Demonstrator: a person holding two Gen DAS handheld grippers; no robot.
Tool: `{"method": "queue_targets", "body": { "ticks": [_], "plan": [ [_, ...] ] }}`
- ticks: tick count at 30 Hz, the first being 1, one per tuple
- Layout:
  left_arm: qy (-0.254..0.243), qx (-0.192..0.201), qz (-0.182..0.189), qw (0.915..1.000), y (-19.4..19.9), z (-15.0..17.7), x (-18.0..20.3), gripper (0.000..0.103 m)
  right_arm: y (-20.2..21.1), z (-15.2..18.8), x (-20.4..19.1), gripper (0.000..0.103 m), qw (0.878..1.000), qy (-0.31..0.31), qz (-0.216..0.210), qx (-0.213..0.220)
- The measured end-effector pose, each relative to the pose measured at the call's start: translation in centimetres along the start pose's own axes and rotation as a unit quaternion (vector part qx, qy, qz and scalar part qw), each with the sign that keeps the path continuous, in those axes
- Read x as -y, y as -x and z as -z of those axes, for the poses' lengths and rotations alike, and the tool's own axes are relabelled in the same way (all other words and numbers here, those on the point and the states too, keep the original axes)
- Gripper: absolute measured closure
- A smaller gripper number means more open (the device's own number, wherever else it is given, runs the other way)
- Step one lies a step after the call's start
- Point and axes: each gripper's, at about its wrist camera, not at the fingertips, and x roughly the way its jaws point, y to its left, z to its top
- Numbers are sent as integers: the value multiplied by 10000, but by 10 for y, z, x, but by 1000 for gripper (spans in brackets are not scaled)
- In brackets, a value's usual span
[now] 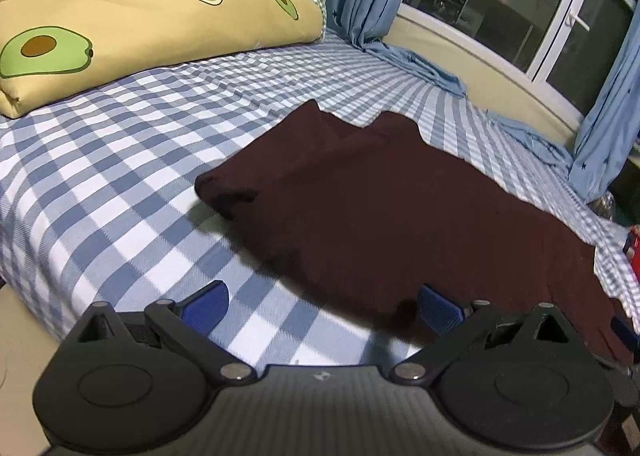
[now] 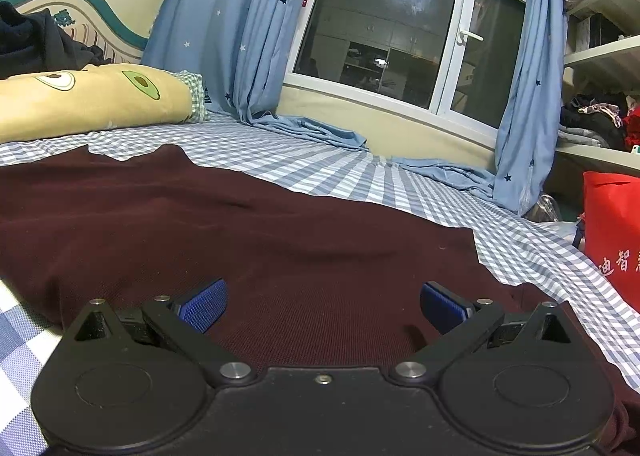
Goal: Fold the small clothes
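Maroon knit fabric, finely ribbed where the right wrist camera sees it up close, makes up the garment spread flat on the bed. It lies on the blue-and-white checked sheet, with one sleeve-like flap already turned in toward its middle in the left wrist view. I judge it light, soft and limp: it should drape and crease readily, offers no stiffness to hold a fold, and the textured weave should give the blue pads decent friction. A sensible place to take hold would be the near hem corners or the outer edge, pinching a single layer so the cloth lifts cleanly.

Both sets of jaws stand wide apart, holding nothing. The left gripper hovers at the garment's near-left edge, partly over bare sheet; the right gripper sits low over the cloth itself.

Farther out, a yellow avocado-print quilt lies near the headboard, and blue star-patterned curtains frame a dark window. A red bag beside the bed carries white Chinese characters, only partly visible.
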Motion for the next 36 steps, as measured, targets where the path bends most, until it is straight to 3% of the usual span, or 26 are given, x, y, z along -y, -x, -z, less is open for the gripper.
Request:
{"method": "queue_targets", "body": {
  "ticks": [11,25,29,31,36],
  "plan": [
    [106,87,12,9999,-25,-18,-1,1,1,0,1,0,10000,3,-12,19],
    [3,125,-23,9999,-31,-19,1,1,1,0,1,0,10000,7,-20,27],
    [200,194,57,9996,-30,-20,-3,1,0,0,1,0,10000,10,-15,29],
    [380,268,116,9988,-29,-20,-8,3,1,0,1,0,10000,6,-17,29],
    [617,398,-129,9972,-25,-21,-15,33,1,-2,1,0,10000,24,-10,49]
  ]
}}
